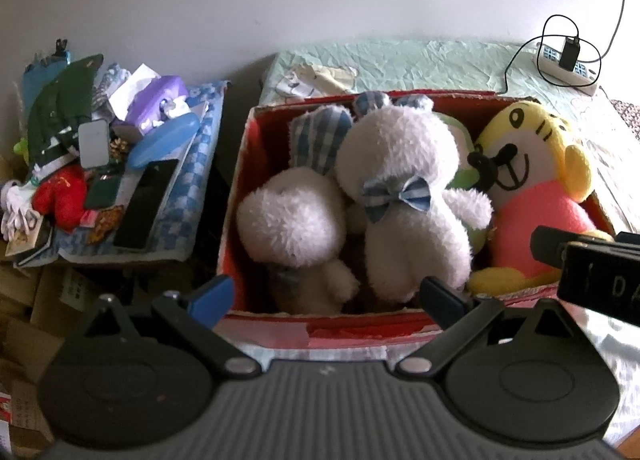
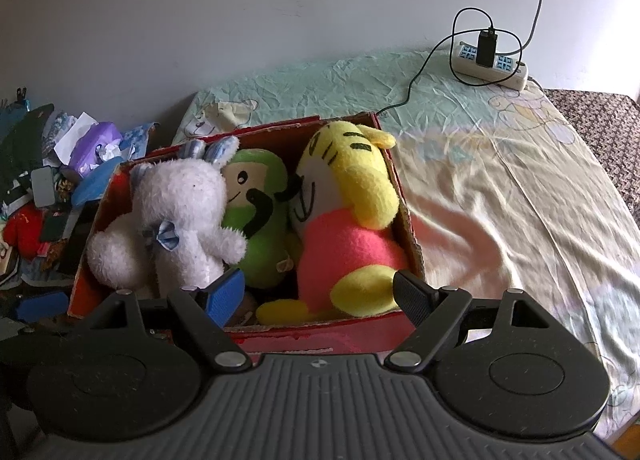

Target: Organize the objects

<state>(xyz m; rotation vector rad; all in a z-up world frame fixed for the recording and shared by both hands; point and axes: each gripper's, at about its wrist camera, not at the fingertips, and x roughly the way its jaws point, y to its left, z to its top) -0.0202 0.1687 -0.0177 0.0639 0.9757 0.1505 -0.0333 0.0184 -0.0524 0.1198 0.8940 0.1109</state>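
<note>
Red cardboard box [image 2: 404, 216] on bed [image 2: 500, 180], packed w/ plush: two white bunnies [image 1: 404, 196], green toy [image 2: 256, 212] betw., yellow tiger [image 2: 348, 220] at right end; left claw [image 1: 326, 296] & right claw [image 2: 318, 292] both released, empty, hovering at box's near edge.

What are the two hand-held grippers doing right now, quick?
Left hand-held gripper: open, holding nothing.
Right hand-held gripper: open, holding nothing.

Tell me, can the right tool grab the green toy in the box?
Probably not easily. The green toy is wedged between the white bunny and the yellow tiger, which crowd its sides. The right tool is open and holds nothing.
</note>
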